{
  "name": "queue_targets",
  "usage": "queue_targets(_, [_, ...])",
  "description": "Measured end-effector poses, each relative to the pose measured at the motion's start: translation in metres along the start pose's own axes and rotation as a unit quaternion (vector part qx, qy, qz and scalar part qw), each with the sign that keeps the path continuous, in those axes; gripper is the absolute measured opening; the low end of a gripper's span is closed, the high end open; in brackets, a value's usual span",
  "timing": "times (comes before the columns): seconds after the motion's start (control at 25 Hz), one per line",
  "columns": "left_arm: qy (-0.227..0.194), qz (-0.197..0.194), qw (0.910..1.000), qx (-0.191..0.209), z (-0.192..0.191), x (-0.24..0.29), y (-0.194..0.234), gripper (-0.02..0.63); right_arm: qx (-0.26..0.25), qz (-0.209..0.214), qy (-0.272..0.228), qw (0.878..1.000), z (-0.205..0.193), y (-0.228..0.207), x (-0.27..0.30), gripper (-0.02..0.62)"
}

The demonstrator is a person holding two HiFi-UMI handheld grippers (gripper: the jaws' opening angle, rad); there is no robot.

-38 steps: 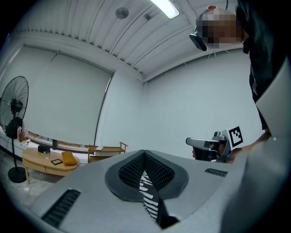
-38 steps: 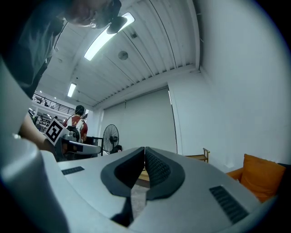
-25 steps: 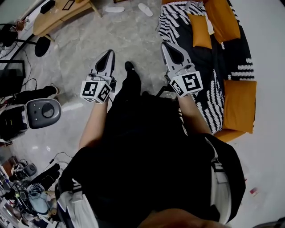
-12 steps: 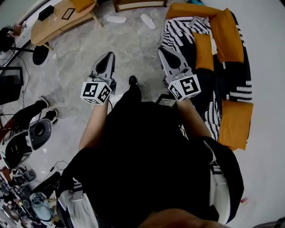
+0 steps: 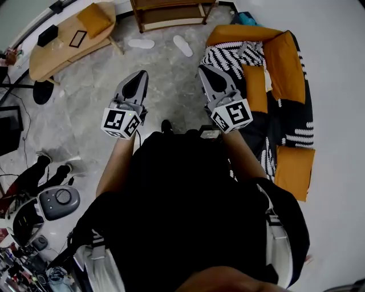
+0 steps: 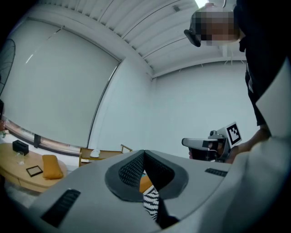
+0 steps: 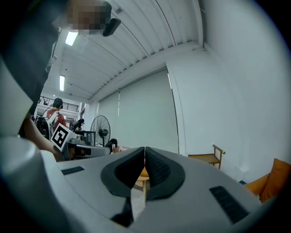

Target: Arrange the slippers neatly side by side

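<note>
On the grey stone floor (image 5: 165, 68), two white slippers (image 5: 141, 43) are seen splayed apart, well ahead of the left gripper (image 5: 134, 85) and right gripper (image 5: 212, 80), both closed and empty, so the approach is judged in hand, with opened jaws needed next.

The white slipper (image 5: 141, 43) and the second slipper (image 5: 183, 45) are now recorded lower in the head view, nearer the person, than a second ago. A wooden shelf unit (image 5: 171, 12) has been brought into view beyond them. The orange sofa (image 5: 288, 63) is shown more fully. The grey round device (image 5: 59, 201) is found shifted toward the lower left.
</note>
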State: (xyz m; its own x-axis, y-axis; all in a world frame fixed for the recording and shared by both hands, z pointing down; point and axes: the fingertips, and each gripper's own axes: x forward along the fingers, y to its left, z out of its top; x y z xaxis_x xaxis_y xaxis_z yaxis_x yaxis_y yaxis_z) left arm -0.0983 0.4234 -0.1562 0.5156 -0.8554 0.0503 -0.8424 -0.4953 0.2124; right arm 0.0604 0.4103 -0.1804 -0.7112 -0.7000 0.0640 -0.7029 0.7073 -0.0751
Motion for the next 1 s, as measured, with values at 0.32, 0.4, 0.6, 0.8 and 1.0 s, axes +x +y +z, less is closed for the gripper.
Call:
queue_targets(0.32, [-0.003, -0.019, 0.9996, -0.023, 0.007, 0.070, 0.045, 0.014, 0.009, 0.004, 0.002, 1.000, 0.005, -0.033, 0.062, 0.032])
queue_targets(0.4, [-0.002, -0.020, 0.9997, -0.017, 0.002, 0.090, 0.043, 0.014, 0.018, 0.007, 0.004, 1.000, -0.006, -0.051, 0.067, 0.032])
queue_targets(0.6, [0.005, -0.005, 0.9999, -0.012, -0.008, 0.152, 0.056, 0.014, 0.036, 0.020, 0.005, 0.999, -0.029, -0.110, 0.093, 0.032])
queue_targets(0.8, [0.009, 0.011, 0.9998, -0.012, 0.008, 0.217, 0.089, 0.014, 0.042, 0.041, -0.001, 0.998, -0.021, -0.166, 0.153, 0.032])
queue_targets(1.0, [0.014, 0.041, 0.9990, -0.011, 0.016, 0.269, 0.124, 0.014, 0.040, 0.073, 0.006, 0.997, -0.025, -0.216, 0.205, 0.032])
